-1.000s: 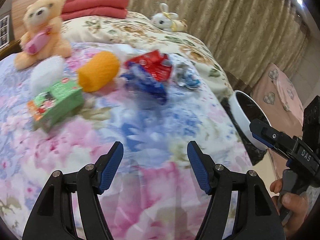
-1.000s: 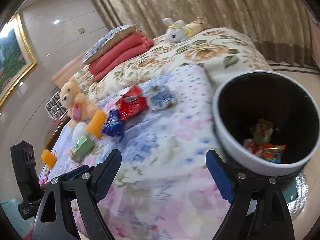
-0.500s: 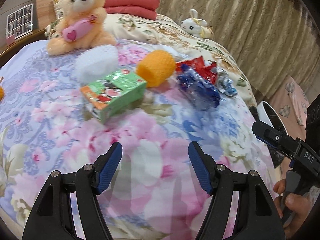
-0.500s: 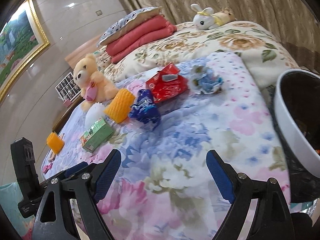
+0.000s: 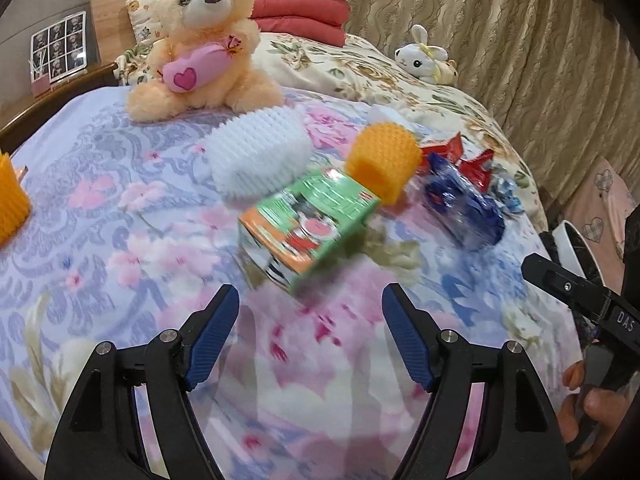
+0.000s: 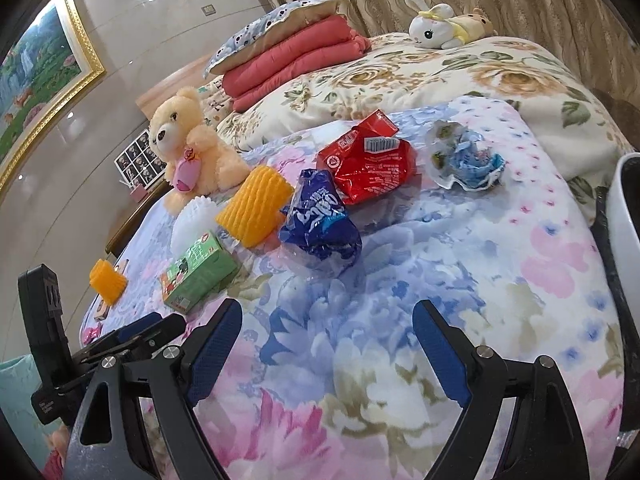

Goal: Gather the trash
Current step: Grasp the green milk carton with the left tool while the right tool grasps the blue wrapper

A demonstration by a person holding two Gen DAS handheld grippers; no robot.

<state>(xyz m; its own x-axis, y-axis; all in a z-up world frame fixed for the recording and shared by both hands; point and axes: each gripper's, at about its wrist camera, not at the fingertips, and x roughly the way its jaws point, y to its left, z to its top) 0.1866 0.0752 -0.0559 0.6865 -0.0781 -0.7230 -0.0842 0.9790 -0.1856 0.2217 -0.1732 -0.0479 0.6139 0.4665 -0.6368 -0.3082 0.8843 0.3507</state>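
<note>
Now the wide-open left gripper [image 5: 310, 334] comes nearer to the green cardboard snack box [image 5: 310, 224], probably next trash; the right gripper [image 6: 328, 346] is also wide open.

The left gripper [image 5: 310, 336] hangs wide apart at lower centre, the green carton [image 5: 308, 220] mid-frame just above it, a teddy bear [image 5: 200, 40] upper left.
</note>
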